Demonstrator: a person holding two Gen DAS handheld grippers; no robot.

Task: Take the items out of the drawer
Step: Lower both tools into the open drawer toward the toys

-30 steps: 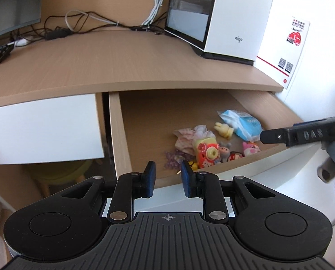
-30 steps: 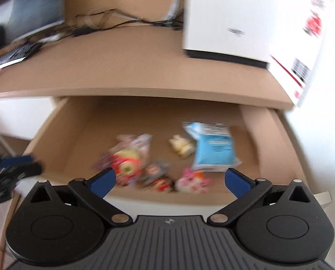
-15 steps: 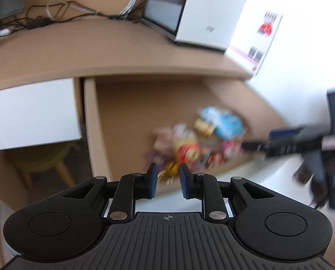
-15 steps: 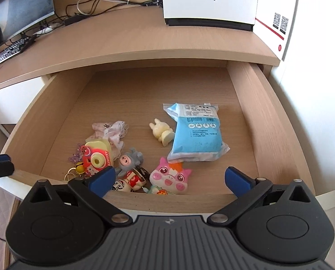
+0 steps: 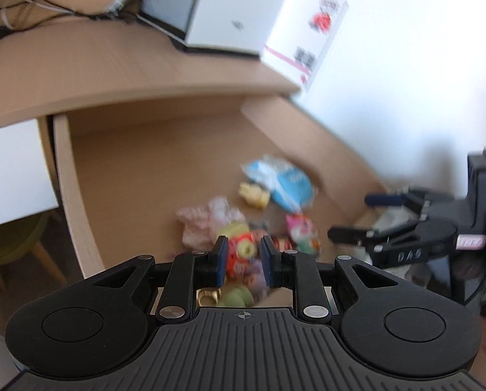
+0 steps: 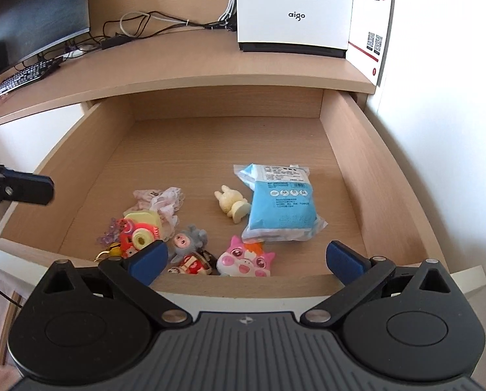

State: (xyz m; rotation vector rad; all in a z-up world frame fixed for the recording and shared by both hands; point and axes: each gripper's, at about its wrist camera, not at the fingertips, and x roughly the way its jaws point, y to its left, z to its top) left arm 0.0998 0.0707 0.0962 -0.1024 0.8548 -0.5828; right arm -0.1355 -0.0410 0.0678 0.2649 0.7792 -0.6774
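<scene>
Drawer pulled out, light wood, smooth. Right gripper jaws spread wide, nothing between; just past them a pink plastic cat face & grey-haired doll, both near the front wall. Beyond: cream rabbit, crinkly blue packet ahead-right, red/yellow toy camera w/ lacy pink cloth ahead-left. Left gripper jaws nearly closed, a narrow gap, gripping nothing; camera toy behind them, view blurred. White box on desk above.

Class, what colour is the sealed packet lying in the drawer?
Light blue packet, clearest in the right wrist view.
</scene>
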